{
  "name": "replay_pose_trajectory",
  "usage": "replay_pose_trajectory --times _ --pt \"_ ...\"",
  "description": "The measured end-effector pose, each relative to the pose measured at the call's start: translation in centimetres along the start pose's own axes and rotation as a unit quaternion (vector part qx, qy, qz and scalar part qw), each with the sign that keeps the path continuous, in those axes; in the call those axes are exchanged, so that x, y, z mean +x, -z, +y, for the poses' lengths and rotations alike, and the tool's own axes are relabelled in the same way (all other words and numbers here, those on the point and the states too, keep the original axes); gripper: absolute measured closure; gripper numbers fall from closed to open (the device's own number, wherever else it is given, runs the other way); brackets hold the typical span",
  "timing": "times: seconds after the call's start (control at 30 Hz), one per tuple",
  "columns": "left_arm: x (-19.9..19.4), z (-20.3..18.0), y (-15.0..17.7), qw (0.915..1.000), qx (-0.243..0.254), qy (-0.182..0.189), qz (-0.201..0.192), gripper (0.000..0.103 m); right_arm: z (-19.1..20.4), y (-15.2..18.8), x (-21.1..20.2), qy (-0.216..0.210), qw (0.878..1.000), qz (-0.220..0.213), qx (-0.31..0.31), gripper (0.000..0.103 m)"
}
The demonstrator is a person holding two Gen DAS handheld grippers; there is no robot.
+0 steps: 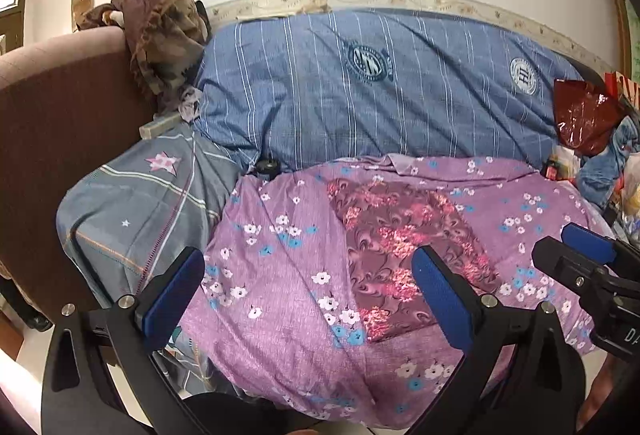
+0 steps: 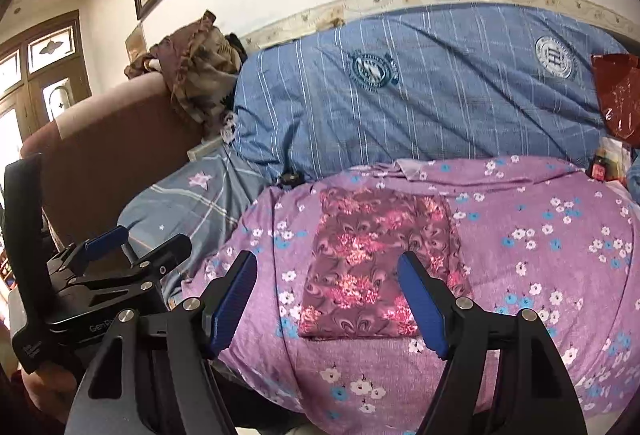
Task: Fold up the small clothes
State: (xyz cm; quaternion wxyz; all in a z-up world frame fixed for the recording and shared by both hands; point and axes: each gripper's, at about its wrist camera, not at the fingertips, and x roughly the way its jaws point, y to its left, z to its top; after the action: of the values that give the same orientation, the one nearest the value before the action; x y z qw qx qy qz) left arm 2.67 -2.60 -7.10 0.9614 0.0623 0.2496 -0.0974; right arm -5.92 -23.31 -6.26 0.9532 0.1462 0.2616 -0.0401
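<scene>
The folded cloth, a maroon piece with pink flower clusters, lies flat as a neat rectangle on the purple flowered blanket that covers the bed. The right gripper hangs just above the cloth's near edge, its blue-padded jaws wide apart and holding nothing. The left gripper hovers off to the cloth's left over the blanket, its jaws likewise spread and empty. Behind the purple blanket sits a bulky blue striped quilt with round crests, against the wall. A grey pillow with a pink star lies to the left, beside a brown headboard with a camouflage garment draped over it. A red plastic bag sits at the right end.
</scene>
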Motion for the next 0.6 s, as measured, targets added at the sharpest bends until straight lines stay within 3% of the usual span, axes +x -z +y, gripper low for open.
replay_pose_trajectory --times 0.1,0.3,0.43,0.6 --pt "2.3 0.0 0.6 0.9997 -0.006 0.014 0.018 0.0 -0.8 0.7 1.8 0.004 1.0 0.015 -0.004 0.029" --pt "10.0 -1.0 2.5 0.9944 -0.008 0.027 0.102 0.0 -5.8 2.2 7.4 0.029 0.996 0.071 0.042 0.029" --pt "13.6 -2.0 2.7 0.9936 0.003 0.016 0.112 0.0 -8.9 2.3 10.7 0.041 0.992 0.092 0.081 0.03" --pt "16.7 -2.5 1.7 0.9947 0.009 0.007 0.102 0.0 -10.3 1.6 14.0 0.052 0.99 0.102 0.082 0.03"
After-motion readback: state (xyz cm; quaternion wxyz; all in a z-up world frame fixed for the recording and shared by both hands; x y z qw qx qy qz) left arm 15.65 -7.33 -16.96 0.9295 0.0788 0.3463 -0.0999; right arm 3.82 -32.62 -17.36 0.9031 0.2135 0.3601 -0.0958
